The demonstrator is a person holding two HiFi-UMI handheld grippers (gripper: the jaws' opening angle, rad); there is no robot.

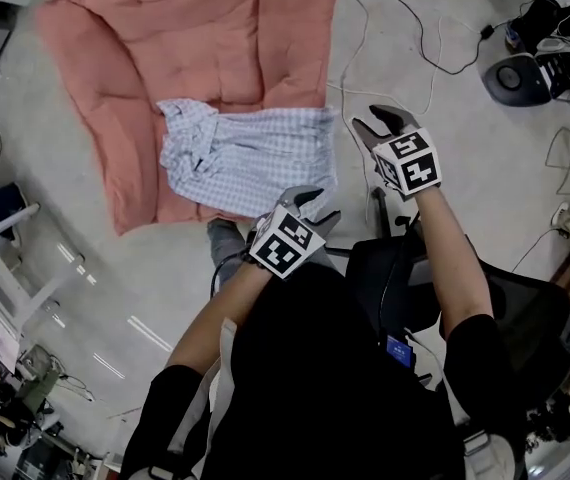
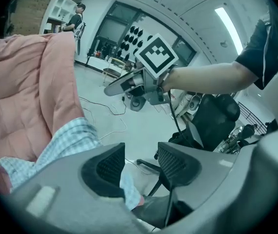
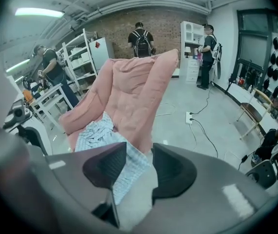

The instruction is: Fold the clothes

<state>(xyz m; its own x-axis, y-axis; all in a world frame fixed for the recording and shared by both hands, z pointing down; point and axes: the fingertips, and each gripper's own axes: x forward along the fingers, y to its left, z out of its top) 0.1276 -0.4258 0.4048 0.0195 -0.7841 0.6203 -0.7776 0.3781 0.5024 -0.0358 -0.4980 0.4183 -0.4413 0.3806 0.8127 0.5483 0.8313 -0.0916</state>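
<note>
The left hand-held gripper (image 1: 317, 208) hangs released, its jaws apart with nothing pressed between the pads. The near hem of the pale blue-and-white checked cotton shirt (image 1: 245, 158) lies just beyond it at about 11 o'clock. The right hand-held gripper (image 1: 383, 126) is likewise slack and empty, beside the shirt's edge at its 3 o'clock. The shirt lies on a salmon-pink quilted blanket (image 1: 165, 38) spread over the grey concrete floor (image 1: 465, 138). It is fairly flat towards the grippers and bunched at its 9 o'clock end. No fold looks begun. To do this step well, I judge each gripper should pinch one corner of the flat end, taking shirt cloth only and not the blanket. The cloth should be kept taut between them and the bunched end smoothed before creasing.
</note>
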